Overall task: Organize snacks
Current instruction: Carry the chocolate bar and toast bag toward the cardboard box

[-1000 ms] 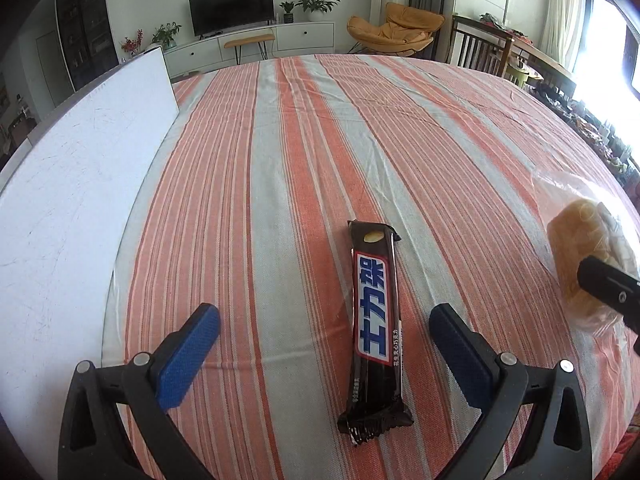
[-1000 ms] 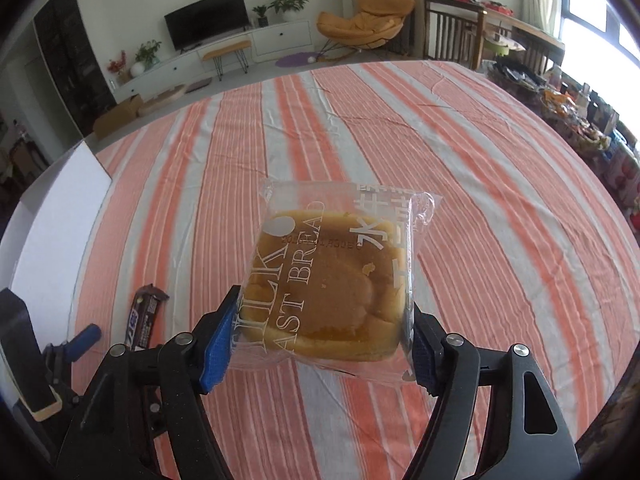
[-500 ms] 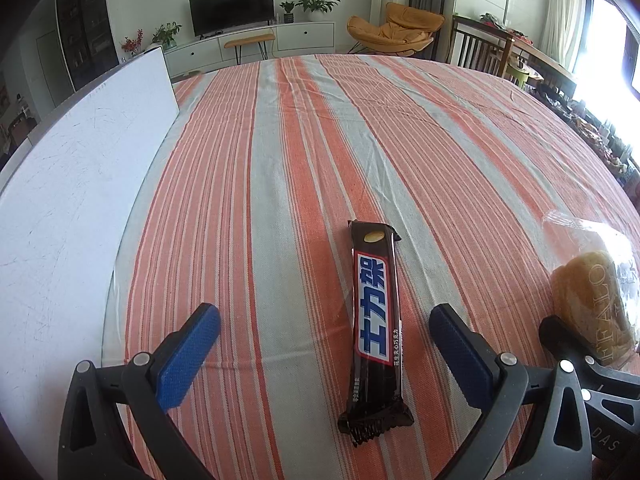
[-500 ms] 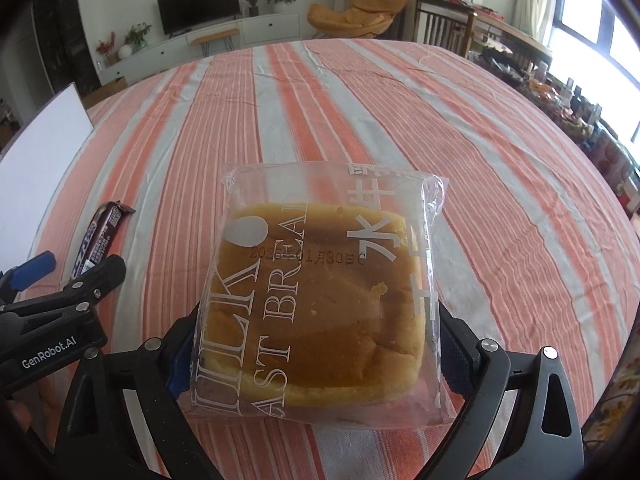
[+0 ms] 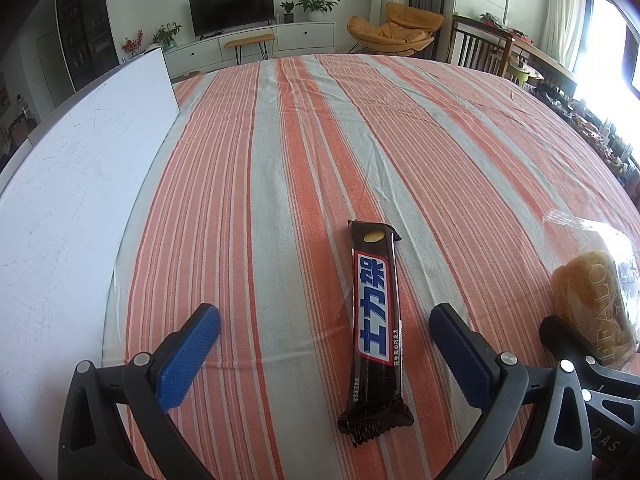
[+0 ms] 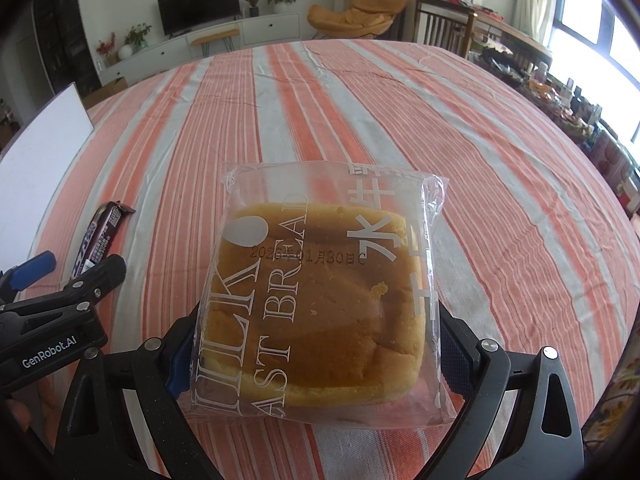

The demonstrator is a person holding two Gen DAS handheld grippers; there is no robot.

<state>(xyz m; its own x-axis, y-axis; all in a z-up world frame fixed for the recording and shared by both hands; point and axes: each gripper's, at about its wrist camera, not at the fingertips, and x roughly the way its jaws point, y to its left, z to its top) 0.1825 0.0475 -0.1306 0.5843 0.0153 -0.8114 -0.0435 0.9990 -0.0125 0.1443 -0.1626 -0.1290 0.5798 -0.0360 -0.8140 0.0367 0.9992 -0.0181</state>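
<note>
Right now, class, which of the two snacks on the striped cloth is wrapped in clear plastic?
The bagged bread, lying between the right gripper's open jaws: its golden loaf shows through. The chocolate bar has an opaque dark brown wrapper.

Bread pack (image 5: 600, 296) cut by frame edge; right gripper (image 6: 316, 354) pads mostly hidden

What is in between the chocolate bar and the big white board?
Only bare striped tablecloth lies between the chocolate bar and the white board; the left gripper's blue finger hovers over it. The left wrist view shows this.
</note>
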